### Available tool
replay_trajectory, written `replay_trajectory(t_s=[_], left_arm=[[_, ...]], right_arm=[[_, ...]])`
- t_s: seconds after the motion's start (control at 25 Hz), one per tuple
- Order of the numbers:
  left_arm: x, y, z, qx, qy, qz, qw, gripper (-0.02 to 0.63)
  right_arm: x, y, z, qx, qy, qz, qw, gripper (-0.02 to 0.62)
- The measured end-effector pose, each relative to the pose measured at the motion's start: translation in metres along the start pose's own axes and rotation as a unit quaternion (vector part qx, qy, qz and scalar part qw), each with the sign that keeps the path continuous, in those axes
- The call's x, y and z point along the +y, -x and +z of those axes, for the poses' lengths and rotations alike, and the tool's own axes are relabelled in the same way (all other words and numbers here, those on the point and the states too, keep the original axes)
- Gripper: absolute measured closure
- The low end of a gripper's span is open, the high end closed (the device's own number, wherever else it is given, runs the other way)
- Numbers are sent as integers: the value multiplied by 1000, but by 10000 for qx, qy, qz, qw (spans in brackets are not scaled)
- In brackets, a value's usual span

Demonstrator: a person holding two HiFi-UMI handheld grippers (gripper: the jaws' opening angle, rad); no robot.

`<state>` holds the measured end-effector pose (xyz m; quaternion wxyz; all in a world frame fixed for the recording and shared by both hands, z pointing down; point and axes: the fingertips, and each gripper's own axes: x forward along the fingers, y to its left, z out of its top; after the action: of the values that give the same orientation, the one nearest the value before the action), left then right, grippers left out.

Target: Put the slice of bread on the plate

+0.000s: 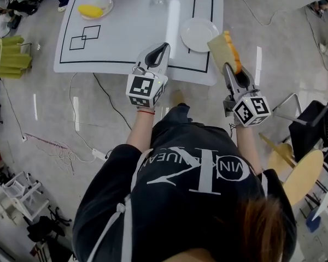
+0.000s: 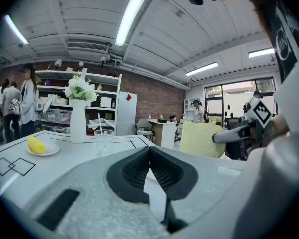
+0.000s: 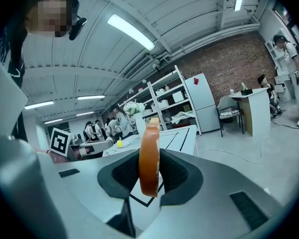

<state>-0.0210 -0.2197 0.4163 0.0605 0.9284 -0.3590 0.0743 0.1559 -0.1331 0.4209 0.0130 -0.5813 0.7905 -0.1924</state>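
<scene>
Head view: my right gripper [image 1: 233, 71] is clenched on the slice of bread [image 1: 222, 50] and holds it up over the tabletop's [image 1: 126, 37] near edge, close to the near right corner. The empty white plate [image 1: 198, 34] sits on the tabletop just ahead and left of the slice, and the slice's far corner overlaps its right rim in this view. My judgement: the coming move is short, forward and left, then a tilt to lay the slice flat. The right gripper is the nearer one. My left gripper [image 1: 163, 49] hangs at the near edge, left of the plate.

Left gripper view: fingers [image 2: 134, 171] are closed together on nothing. The slice [image 2: 201, 139] shows off to the right as a pale yellow, squarish face.

Right gripper view: fingers [image 3: 174, 176] pinch the slice [image 3: 149, 156] edge-on, long axis upright. The crust is orange-brown and smooth, and the slice sticks up past the fingertips. It looks soft, so it may sag.
</scene>
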Motion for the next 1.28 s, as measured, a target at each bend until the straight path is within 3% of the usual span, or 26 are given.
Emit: replay_trajectory(t_s=[0.2, 0.4, 0.68, 1.08, 1.28], left_arm=[[1, -21, -12, 164, -51, -306, 9994, 595], [9, -25, -25, 307, 37, -296, 9991, 595], [21, -35, -37, 449, 158, -96, 9988, 595], [49, -57, -16, 363, 290, 531, 9975, 595], [51, -64, -20, 474, 341, 697, 9959, 595]], right_arm=[[-2, -29, 0, 88, -164, 69, 9998, 495], [1, -47, -11, 223, -402, 211, 9987, 495], [-3, -75, -17, 380, -622, 522, 9960, 495], [-7, -125, -3, 733, -998, 1245, 9845, 494], [-9, -142, -9, 943, -1089, 1367, 9801, 495]])
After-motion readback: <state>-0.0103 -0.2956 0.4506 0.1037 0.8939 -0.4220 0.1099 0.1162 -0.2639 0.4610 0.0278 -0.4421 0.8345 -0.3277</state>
